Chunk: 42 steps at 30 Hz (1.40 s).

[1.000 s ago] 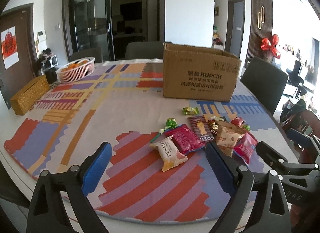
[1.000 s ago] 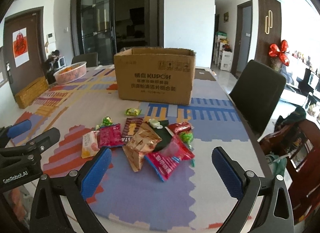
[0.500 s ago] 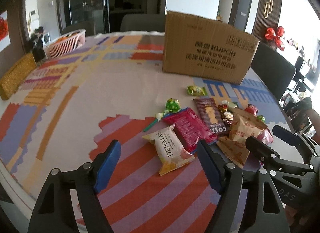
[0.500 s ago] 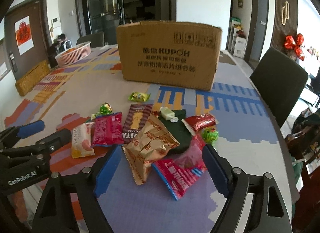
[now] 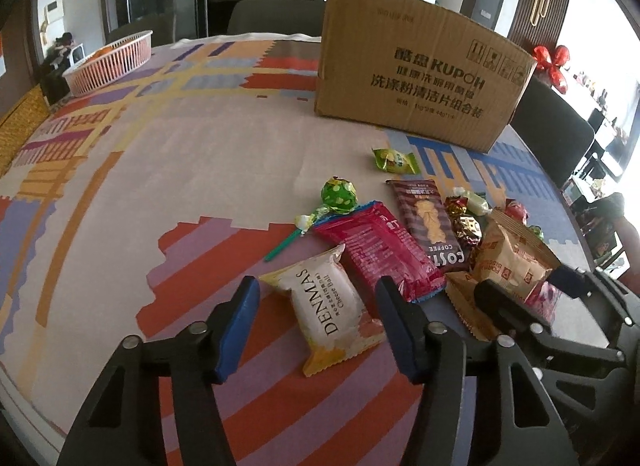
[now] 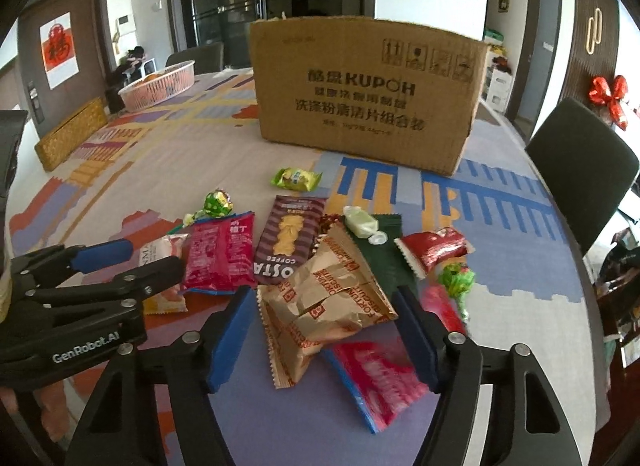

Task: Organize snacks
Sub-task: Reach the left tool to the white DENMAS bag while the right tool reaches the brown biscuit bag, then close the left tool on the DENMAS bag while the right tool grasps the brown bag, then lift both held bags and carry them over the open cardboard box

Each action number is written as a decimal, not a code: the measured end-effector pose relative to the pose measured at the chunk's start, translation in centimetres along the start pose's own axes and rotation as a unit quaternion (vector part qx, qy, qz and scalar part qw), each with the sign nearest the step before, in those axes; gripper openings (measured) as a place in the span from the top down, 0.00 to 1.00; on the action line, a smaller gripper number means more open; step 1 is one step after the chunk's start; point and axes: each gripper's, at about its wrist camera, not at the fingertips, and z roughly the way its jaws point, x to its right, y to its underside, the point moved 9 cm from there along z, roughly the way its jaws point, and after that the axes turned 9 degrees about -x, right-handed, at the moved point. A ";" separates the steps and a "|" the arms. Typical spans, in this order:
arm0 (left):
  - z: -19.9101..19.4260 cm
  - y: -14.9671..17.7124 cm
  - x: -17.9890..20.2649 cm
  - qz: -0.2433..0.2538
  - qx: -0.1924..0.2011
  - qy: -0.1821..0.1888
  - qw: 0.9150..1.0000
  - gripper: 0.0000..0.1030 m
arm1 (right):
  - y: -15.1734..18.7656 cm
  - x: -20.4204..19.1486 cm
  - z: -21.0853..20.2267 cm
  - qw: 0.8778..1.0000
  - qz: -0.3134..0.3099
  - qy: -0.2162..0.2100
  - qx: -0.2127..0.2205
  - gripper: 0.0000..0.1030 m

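While both sets of jaws are narrowing, I have each tool lower and nearer the snack pile than a second ago, when they stood wide and high above the table. My left gripper [image 5: 316,316] straddles the white cheese-ball packet [image 5: 330,306], which lies flat on the patterned tablecloth [image 5: 168,169]; the blue pads sit either side of it with gaps showing, so nothing is gripped yet. My right gripper [image 6: 326,332] brackets the gold biscuit bag [image 6: 328,298], which lies on top of the heap, partly over a red-and-blue wrapper [image 6: 376,378]. The far pad looks very near the bag's edge, though the fisheye warp stops me saying whether it touches; I read it as not clamped.

Just beside the white packet are the pink wrapper [image 5: 378,250] and the brown coffee-biscuit pack [image 5: 430,221]. The cardboard box [image 6: 368,93] stands well behind the pile, and I take it as the likely place for the snacks.

Descent and closing together suggest both picks are about to land, so sorting is barely begun.
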 end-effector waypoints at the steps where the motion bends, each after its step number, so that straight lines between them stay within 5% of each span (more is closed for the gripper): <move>1: 0.1 0.0 0.0 -0.001 -0.001 0.002 1.000 0.46 | 0.1 -0.1 0.3 1.000 0.002 -0.005 -0.006 0.35; 8: 0.6 0.4 0.2 -0.001 -0.017 0.020 1.000 0.67 | 0.2 -0.5 0.8 1.000 -0.002 -0.011 -0.016 0.43; 27: -3.8 -0.2 2.0 0.024 0.026 0.031 0.999 0.69 | -0.1 -0.9 -2.4 1.000 0.002 -0.029 0.011 0.74; 42: -7.8 -3.1 4.1 0.043 0.077 0.052 0.995 0.69 | -2.0 -0.4 -6.1 0.997 0.011 -0.038 0.062 0.76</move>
